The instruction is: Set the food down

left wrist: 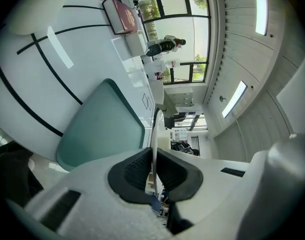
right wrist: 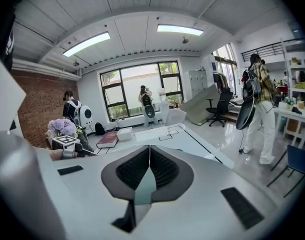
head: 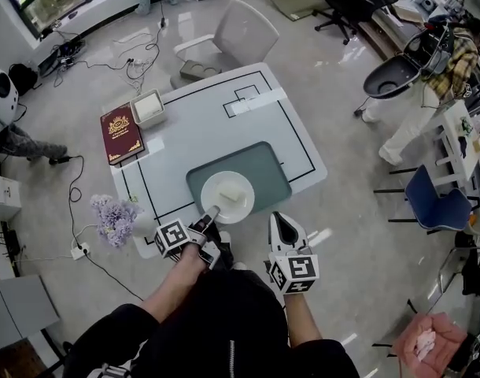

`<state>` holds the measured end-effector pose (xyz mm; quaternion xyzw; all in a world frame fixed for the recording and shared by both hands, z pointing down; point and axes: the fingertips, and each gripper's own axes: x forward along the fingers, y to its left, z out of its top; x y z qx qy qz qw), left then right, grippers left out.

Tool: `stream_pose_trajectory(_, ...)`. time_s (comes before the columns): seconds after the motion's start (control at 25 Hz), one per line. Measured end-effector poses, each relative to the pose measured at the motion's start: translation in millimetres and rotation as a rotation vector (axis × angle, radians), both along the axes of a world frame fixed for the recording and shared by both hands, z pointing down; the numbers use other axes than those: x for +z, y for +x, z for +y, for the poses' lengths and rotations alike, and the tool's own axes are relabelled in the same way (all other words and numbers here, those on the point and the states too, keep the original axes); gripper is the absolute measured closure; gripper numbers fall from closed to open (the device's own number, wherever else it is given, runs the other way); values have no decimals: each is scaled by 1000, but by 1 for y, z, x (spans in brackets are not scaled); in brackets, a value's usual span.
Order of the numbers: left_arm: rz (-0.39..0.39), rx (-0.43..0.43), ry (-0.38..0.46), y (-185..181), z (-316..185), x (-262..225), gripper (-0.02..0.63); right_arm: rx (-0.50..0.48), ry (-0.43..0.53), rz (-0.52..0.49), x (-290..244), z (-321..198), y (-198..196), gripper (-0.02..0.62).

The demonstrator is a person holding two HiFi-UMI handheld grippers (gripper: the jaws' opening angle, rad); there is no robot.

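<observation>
A: One item of food is listed. Where is it?

B: One pale piece of food [head: 238,196] lies on the white plate [head: 224,203]. The plate is over the teal tray [head: 268,172] on the white table [head: 201,116]. The food is pale against a white surface, so its shape and kind cannot be made out.

A: Is the plate resting on the tray?

B: That cannot be told. The head view looks down from above and shows no gap or contact. The left gripper view shows the plate edge-on only, as a thin white line, so the food does not show there.

A: State of the left gripper?

B: The left gripper [head: 211,215] covers the near rim of the plate. Its jaws are nearly together and pinch that rim between the black pads.

A: State of the right gripper?

B: The right gripper [right wrist: 149,171] has its jaws pressed together with nothing between them. It sits beyond the near table edge, to the right of the plate and apart from it.

A: Surroundings?

B: A red book [head: 120,133] and a white box [head: 149,108] lie at the far left corner of the table. Purple flowers [head: 114,217] stand at the near left corner. The person's body cuts off the near table edge.
</observation>
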<state>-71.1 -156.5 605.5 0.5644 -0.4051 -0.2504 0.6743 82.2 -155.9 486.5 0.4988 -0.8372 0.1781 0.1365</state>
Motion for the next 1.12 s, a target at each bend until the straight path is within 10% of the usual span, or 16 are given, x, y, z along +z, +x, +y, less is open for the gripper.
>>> stream_pose_trajectory(1.12, -32, 35, -73, 44, -76, 45, 584, -72, -84, -1, 32, -68, 10, 584)
